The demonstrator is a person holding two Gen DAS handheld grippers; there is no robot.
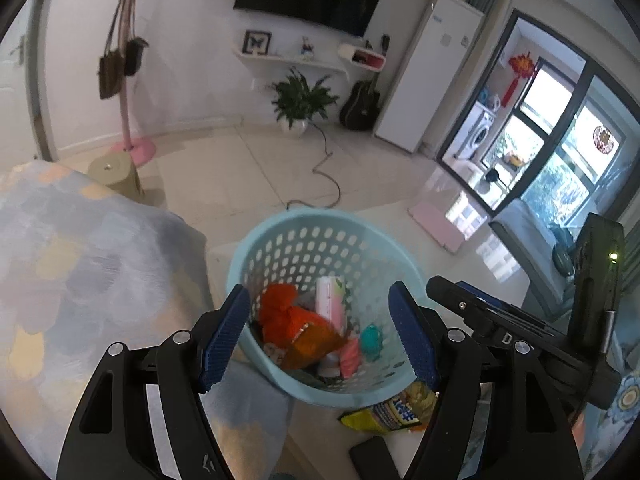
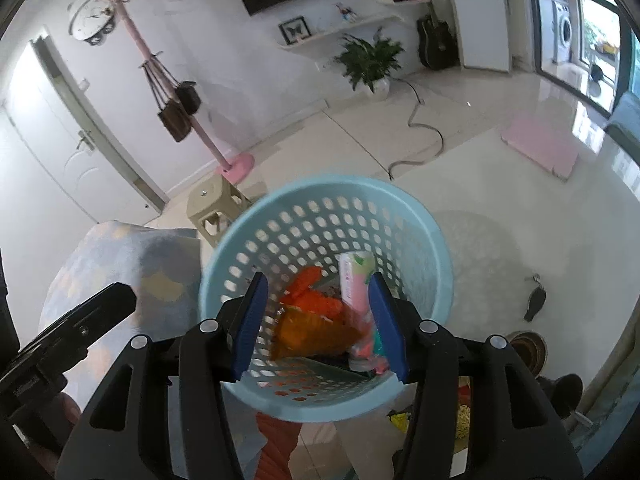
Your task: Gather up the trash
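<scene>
Both your grippers hang over the blue basket (image 1: 332,240) on the floor (image 1: 248,176), beside the patterned cover (image 1: 80,264). Your left gripper (image 1: 320,336) has its jaws apart, nothing between them. Your right gripper (image 2: 320,328) is parted too, empty. Inside the basket lie an orange bag (image 1: 288,316), a pink tube (image 1: 330,300) and other wrappers. A yellow packet (image 1: 392,412) lies on the floor against the basket's near side.

The basket (image 1: 320,236) mouth gapes open above — trash (image 1: 304,328) fills its bottom, blanket (image 1: 80,260) crowds one side.
</scene>
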